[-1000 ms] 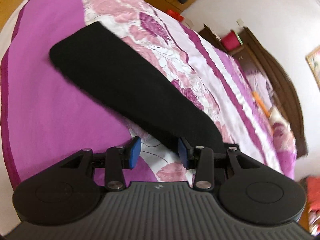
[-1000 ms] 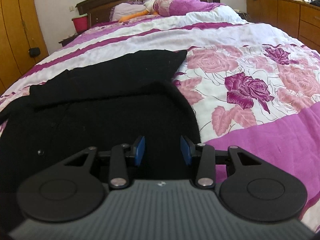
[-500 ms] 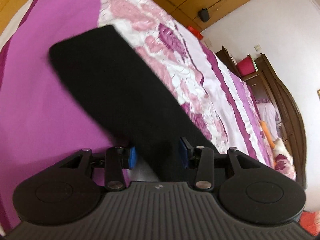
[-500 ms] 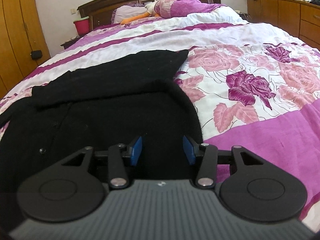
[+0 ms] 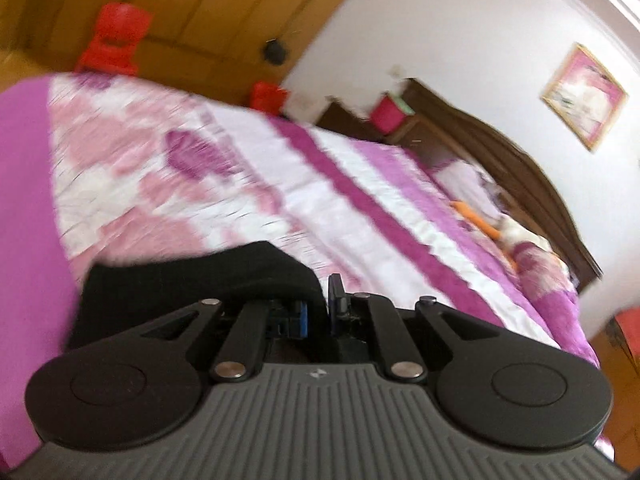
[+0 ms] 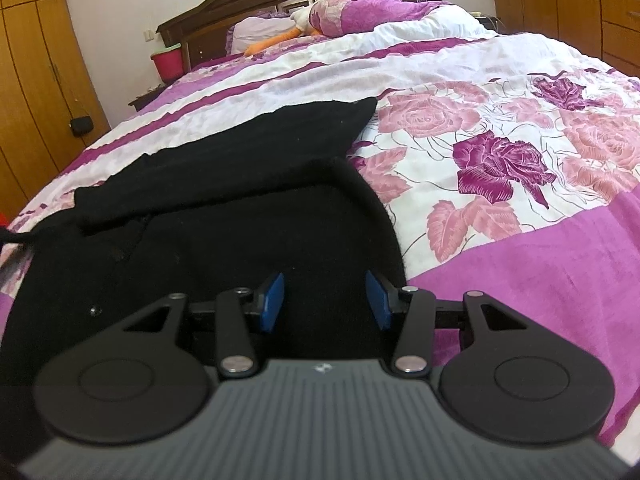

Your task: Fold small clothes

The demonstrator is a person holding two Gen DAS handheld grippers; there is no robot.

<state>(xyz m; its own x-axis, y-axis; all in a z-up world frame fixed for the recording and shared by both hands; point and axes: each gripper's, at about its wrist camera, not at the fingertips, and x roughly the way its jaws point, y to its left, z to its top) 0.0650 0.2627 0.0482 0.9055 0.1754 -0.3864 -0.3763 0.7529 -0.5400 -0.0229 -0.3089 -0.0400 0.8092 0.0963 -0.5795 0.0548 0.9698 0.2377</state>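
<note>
left gripper [image 5: 318, 308] jaws pinched sleeve [image 5: 192, 280], which trailed toward 9 o'clock; right gripper [image 6: 324, 300] jaws spread over cardigan [image 6: 240, 240].

One black garment [image 6: 224, 240], one bed [image 6: 520, 264], two grippers

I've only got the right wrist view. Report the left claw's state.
Observer: The left claw is shut on the black sleeve.
Operator: Say where the rest of that sleeve sits.
Observer: It bunches to the claw's left in that view, over the plain purple band of the bedspread. Blur hides whether it touches.
Operator: Name what stands beyond the bed on that side.
Observer: A red plastic chair stands against the wooden wardrobe.
</note>
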